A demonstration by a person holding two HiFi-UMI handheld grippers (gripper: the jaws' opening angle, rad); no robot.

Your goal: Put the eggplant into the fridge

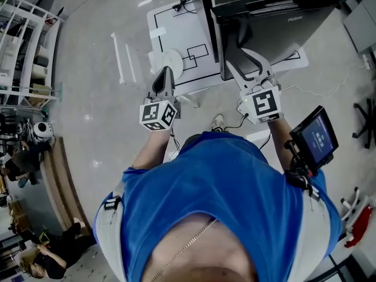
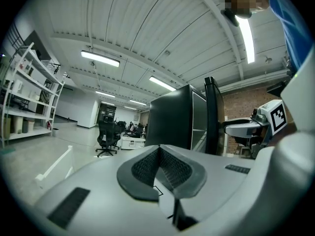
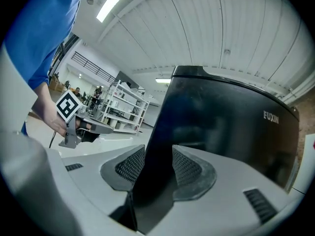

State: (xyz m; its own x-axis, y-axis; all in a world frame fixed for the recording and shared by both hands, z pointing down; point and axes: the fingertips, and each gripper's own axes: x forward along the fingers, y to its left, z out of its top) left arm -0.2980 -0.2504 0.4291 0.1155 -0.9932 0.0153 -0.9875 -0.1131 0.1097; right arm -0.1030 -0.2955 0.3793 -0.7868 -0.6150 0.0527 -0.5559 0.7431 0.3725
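Observation:
No eggplant shows in any view. The black fridge (image 1: 267, 7) stands just ahead of me, and its door (image 3: 221, 132) carries a pale logo. My right gripper (image 1: 245, 61) has its jaws set wide over the door's edge, and both pads press on the dark panel (image 3: 152, 168). My left gripper (image 1: 165, 76) is held level to the left of the fridge, shut with nothing in it, its pads meeting (image 2: 160, 166). The fridge (image 2: 177, 117) and the right gripper (image 2: 246, 127) also appear in the left gripper view. The left gripper (image 3: 78, 124) shows in the right gripper view.
A white floor mat (image 1: 182, 34) with black outlines lies in front of the fridge. White shelving (image 1: 23, 46) stands at the far left, with a wooden bench (image 1: 59, 181) below it. A small screen (image 1: 317, 137) is strapped by my right arm. An office chair (image 2: 106, 136) stands far off.

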